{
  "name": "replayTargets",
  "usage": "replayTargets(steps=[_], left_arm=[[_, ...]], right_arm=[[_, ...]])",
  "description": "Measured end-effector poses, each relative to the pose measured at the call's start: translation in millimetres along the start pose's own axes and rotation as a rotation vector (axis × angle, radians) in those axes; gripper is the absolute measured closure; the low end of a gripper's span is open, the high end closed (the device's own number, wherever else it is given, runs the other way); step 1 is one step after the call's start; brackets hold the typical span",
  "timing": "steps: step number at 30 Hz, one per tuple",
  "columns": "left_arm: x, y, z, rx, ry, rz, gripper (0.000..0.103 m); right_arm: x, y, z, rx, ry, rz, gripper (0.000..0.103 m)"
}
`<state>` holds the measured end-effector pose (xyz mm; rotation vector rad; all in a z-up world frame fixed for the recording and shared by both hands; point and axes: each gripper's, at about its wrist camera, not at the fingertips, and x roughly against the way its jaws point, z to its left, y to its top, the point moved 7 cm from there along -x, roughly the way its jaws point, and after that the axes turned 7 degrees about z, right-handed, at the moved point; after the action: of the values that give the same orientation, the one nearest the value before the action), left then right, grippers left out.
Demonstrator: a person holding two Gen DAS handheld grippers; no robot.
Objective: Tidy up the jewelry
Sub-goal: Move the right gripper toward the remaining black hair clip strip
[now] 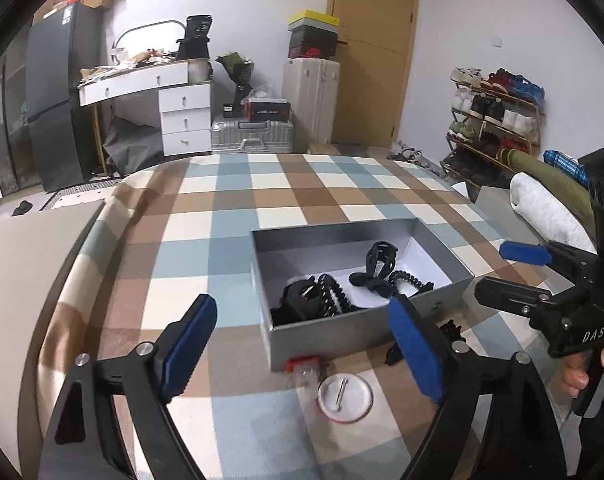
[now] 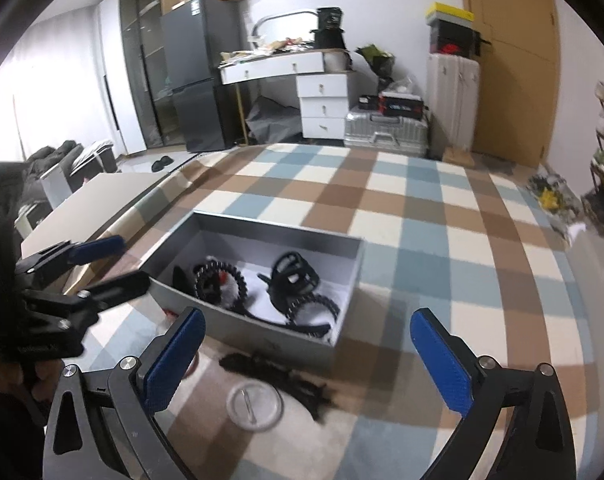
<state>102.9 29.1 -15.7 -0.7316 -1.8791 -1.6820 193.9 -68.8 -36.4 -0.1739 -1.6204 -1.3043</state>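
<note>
Done: hair claw (image 1: 378, 261) + coil ties in grey box (image 1: 341, 332) | left: pin badge (image 1: 345, 397), black bits (image 2: 302, 386) on bed | L gripper (image 1: 302, 344) & R gripper (image 2: 307, 356) jaws apart, empty

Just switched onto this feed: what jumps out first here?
The open grey box mid-bed on the checked blanket, holding black hair claws and coil ties. In front of it lie a round pin badge and more black clips. Both tongs, left and right, stand open and empty.

Box (image 2: 262, 334) top open; badge (image 2: 255, 402), clip (image 2: 302, 390) possibly crowd near side.
</note>
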Motion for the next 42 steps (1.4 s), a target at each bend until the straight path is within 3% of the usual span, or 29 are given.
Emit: replayTargets(steps=[4, 13, 22, 35, 42], left_arm=[[-4.8, -6.5, -4.9, -0.026, 0.008, 0.025, 0.001], [-20.9, -21.1, -10.5, -0.105, 0.045, 0.119, 0.001], [-30.9, -32.2, 3.0, -0.051, 0.057, 0.187, 0.001], [-36.1, -40.9, 0.7, -0.049, 0.063, 0.223, 0.001], [-39.0, -39.9, 9.2, 0.002, 0.055, 0.23, 0.001]], right_arm=[[-6.5, -10.5, -0.3, -0.006, 0.018, 0.065, 0.0], [-25.9, -35.2, 9.5, 0.096, -0.026, 0.19, 0.0], [-39.2, -46.6, -3.4, 0.077, -0.065, 0.262, 0.0], [-47.5, -54.2, 6.6, 0.121, -0.06, 0.297, 0.0], [-49.4, -54.8, -7.1, 0.068, -0.071, 0.3, 0.0]])
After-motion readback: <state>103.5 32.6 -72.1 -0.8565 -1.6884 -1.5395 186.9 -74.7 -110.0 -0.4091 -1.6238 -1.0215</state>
